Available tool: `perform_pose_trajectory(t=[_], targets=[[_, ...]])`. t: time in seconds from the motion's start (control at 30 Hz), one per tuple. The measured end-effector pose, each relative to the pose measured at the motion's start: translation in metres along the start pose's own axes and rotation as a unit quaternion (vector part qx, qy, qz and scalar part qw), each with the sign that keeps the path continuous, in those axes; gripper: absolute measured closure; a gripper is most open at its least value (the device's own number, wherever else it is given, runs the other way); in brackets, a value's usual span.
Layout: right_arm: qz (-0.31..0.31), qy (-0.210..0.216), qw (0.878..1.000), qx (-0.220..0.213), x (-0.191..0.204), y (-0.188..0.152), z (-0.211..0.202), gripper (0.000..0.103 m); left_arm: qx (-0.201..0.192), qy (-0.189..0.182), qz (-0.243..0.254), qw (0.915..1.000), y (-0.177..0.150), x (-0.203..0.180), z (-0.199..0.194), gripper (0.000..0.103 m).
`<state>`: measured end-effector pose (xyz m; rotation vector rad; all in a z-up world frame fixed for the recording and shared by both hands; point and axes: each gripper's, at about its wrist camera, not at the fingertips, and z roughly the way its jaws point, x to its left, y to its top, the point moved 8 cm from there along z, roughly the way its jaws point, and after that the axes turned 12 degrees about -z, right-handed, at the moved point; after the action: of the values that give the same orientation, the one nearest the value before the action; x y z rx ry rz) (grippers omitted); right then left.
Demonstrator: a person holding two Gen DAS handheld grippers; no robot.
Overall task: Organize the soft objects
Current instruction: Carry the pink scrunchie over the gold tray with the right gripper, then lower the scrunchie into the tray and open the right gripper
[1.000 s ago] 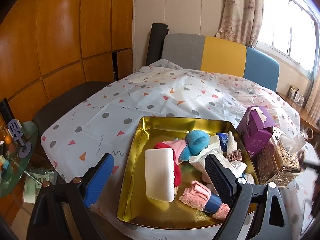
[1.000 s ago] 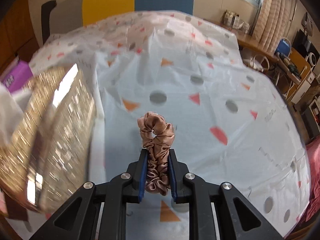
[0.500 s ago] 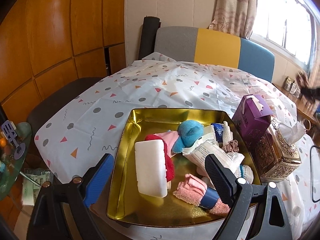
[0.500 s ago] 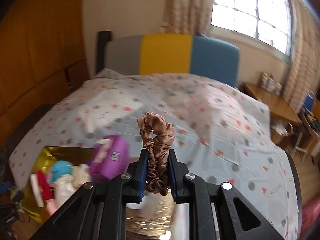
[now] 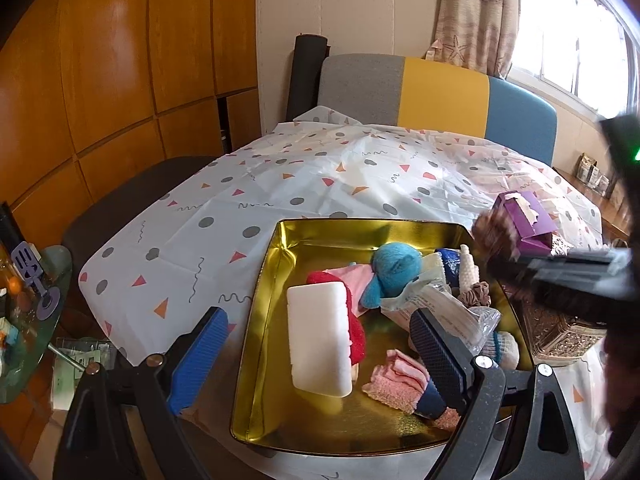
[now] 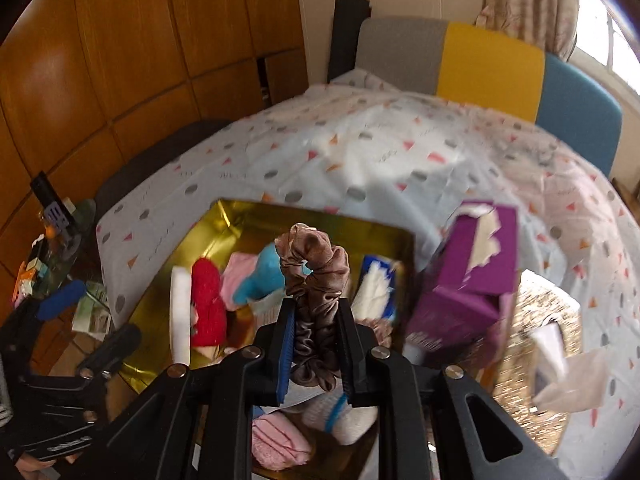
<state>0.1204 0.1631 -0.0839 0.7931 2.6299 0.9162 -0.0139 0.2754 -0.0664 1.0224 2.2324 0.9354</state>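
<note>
A gold metal tray point(image 5: 344, 232) point(image 6: 208, 236) on the patterned tablecloth holds several soft things: a white sponge point(image 5: 318, 344), a red cloth point(image 5: 356, 336), a blue plush point(image 5: 394, 270), pink towels point(image 5: 396, 380) and another brown scrunchie point(image 5: 476, 294). My left gripper point(image 5: 316, 356) is open and empty over the tray's near edge. My right gripper point(image 6: 314, 344) is shut on a brown satin scrunchie point(image 6: 314, 264), held above the tray; it appears blurred in the left wrist view point(image 5: 560, 268).
A purple tissue box point(image 5: 524, 216) point(image 6: 472, 276) and an ornate gold tissue holder point(image 5: 560, 332) point(image 6: 536, 360) stand right of the tray. A colourful chair back point(image 5: 440, 96) is behind the table. A small cluttered glass side table point(image 5: 28, 312) stands at the left.
My right gripper has swung left with the scrunchie, from over the bare tablecloth to above the tray. The left gripper has drawn back slightly and stayed open.
</note>
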Motion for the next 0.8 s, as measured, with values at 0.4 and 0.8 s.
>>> perform_pose_trajectory(t=[0.4, 0.8], targets=[[0.016, -0.010, 0.998, 0.055, 0.005, -0.027, 0.052, 0.085, 0.007, 0.005, -0.013, 0.9999, -0.001, 0.008, 0.006, 0.010], [0.004, -0.005, 0.997, 0.080, 0.015, -0.015, 0.087, 0.085, 0.008, 0.015, -0.023, 0.9996, 0.000, 0.012, 0.011, 0.008]])
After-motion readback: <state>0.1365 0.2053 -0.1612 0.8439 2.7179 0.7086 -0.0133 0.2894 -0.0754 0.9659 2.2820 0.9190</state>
